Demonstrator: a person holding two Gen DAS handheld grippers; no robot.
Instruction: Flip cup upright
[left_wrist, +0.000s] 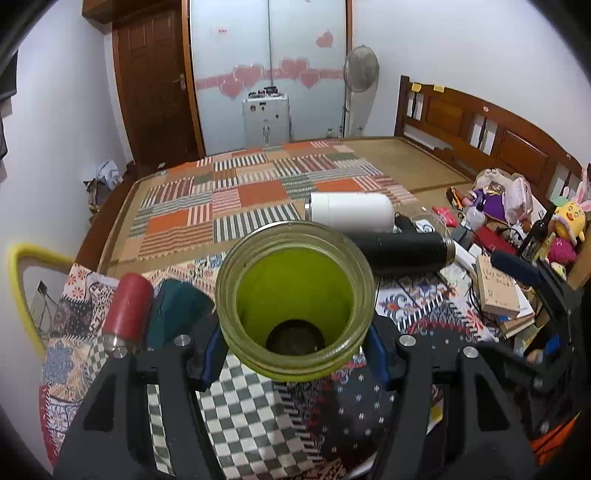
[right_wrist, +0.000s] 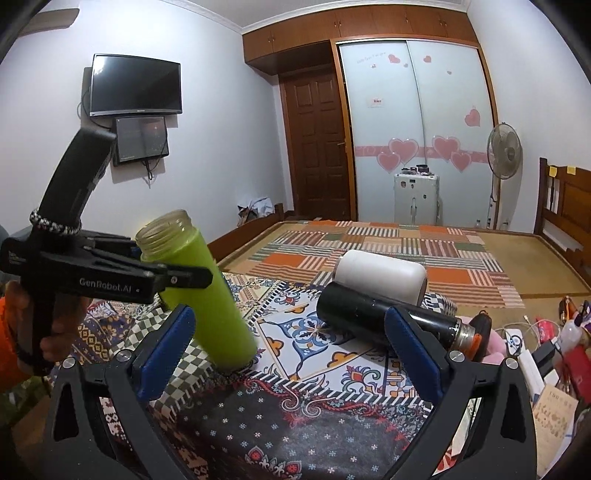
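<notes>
Left gripper (left_wrist: 295, 354) clamped on tilted green cup (right_wrist: 201, 291), lower left; right gripper (right_wrist: 291, 354) wide, empty. Early release: likely topple toward black flask (right_wrist: 384, 314).

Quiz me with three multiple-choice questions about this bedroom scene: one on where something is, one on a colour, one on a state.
1. Where does the white cylindrical flask lie?
A. behind the black flask
B. on the floor
C. inside the wardrobe

2. What colour is the lidless plastic cup held by the left hand-held gripper?
A. red
B. lime green
C. white

3. How is the right hand-held gripper?
A. shut on a cup
B. open, empty
C. holding a book

Answers:
1 A: the white cylindrical flask lies just beyond the black flask.
2 B: lidless plastic cup, left hand-held gripper.
3 B: right hand-held gripper, pads apart.
</notes>
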